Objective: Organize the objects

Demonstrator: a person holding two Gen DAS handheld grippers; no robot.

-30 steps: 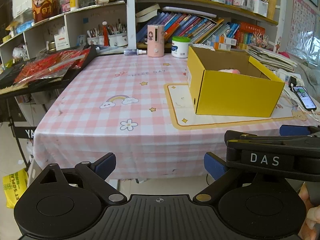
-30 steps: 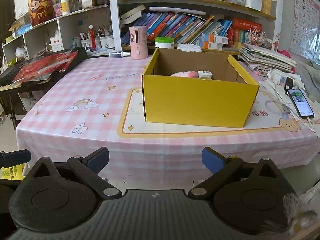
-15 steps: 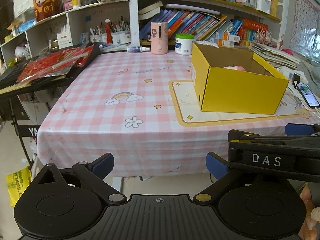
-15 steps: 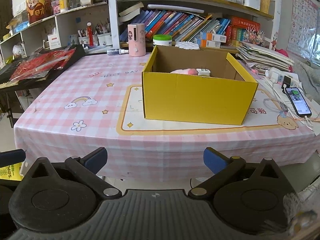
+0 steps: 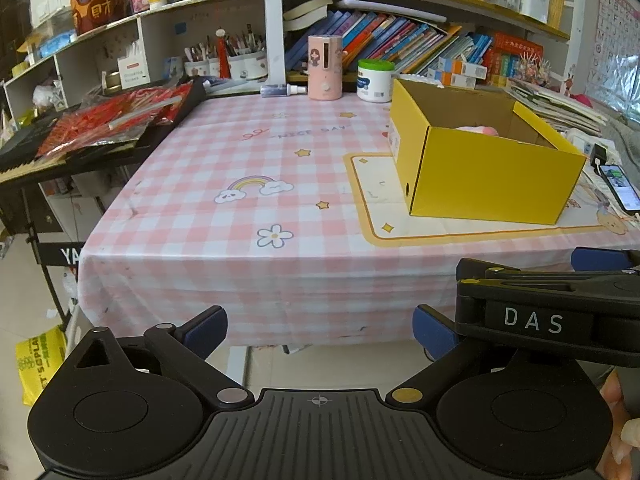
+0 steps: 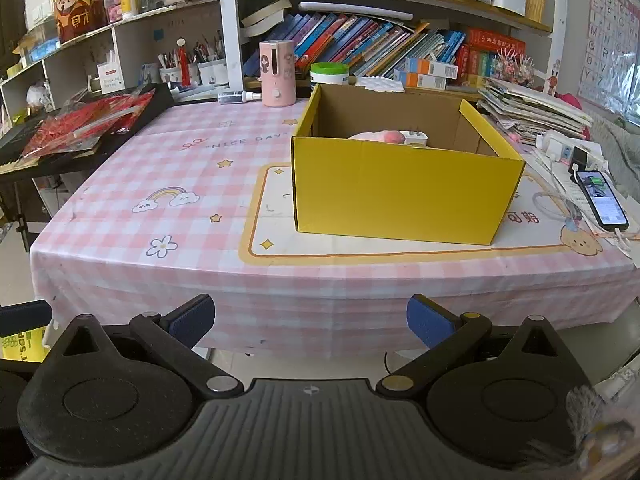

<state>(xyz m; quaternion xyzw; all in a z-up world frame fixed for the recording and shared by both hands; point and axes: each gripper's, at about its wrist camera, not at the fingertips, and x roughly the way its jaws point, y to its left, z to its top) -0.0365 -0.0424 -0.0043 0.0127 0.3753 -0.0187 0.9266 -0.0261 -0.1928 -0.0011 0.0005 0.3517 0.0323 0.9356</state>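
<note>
A yellow cardboard box (image 6: 404,196) (image 5: 488,176) stands open on the pink checked table (image 6: 192,216) (image 5: 240,184), right of centre. Inside it lie a pink soft item (image 6: 376,136) (image 5: 480,130) and a small white object (image 6: 416,137), mostly hidden by the front wall. My left gripper (image 5: 320,330) hangs open off the table's near edge, with nothing between its fingers. My right gripper (image 6: 310,320) is open too, also short of the table edge, facing the box. In the left wrist view the right gripper's black body (image 5: 552,304) shows at the right.
A pink canister (image 6: 278,72), a green-lidded jar (image 6: 330,74) and a small bottle (image 6: 236,97) stand at the table's far edge below bookshelves. A phone (image 6: 604,200) with cables lies right. A black tray of red packets (image 6: 80,128) sits left. A hand (image 5: 620,420) shows bottom right.
Both grippers have drawn slightly back and up from the table, so the table and box look a little farther and lower. Both stay open.
</note>
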